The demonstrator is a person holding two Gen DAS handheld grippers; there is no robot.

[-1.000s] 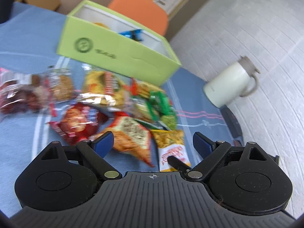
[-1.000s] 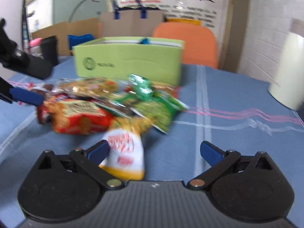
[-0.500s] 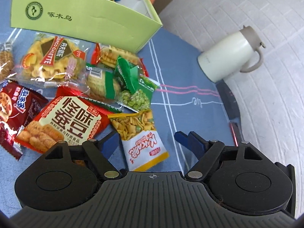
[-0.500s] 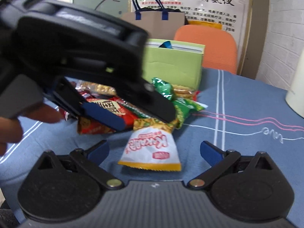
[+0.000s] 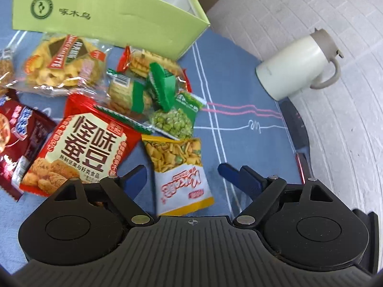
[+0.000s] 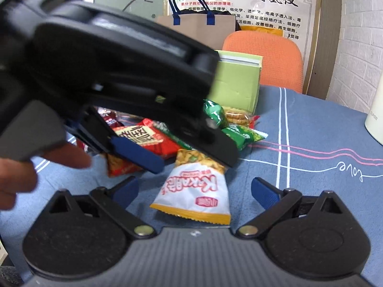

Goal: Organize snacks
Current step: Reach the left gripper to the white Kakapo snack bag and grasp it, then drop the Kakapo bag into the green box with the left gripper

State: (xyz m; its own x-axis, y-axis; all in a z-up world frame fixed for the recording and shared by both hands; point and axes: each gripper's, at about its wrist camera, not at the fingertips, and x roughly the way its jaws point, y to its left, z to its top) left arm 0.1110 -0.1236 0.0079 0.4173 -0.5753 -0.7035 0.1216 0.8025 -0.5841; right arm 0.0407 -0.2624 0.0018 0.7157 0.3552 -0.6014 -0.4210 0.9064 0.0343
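A white and yellow snack packet (image 5: pixel 179 177) lies on the blue tablecloth between the open fingers of my left gripper (image 5: pixel 180 172). It also shows in the right wrist view (image 6: pixel 194 189), between the open fingers of my right gripper (image 6: pixel 194 189), with the left gripper (image 6: pixel 172 153) just above its far end. A big red snack bag (image 5: pixel 79 148), a green pea packet (image 5: pixel 177 117), several more snacks and the green box (image 5: pixel 100 16) lie beyond.
A white thermos jug (image 5: pixel 299 64) stands on the table at the right near a brick wall. An orange chair (image 6: pixel 263 57) and a paper bag (image 6: pixel 198 26) stand behind the box. A hand (image 6: pixel 21 172) holds the left gripper.
My left gripper has come down and forward over the white and yellow packet. In the right wrist view it now fills the upper left. The right gripper has barely moved.
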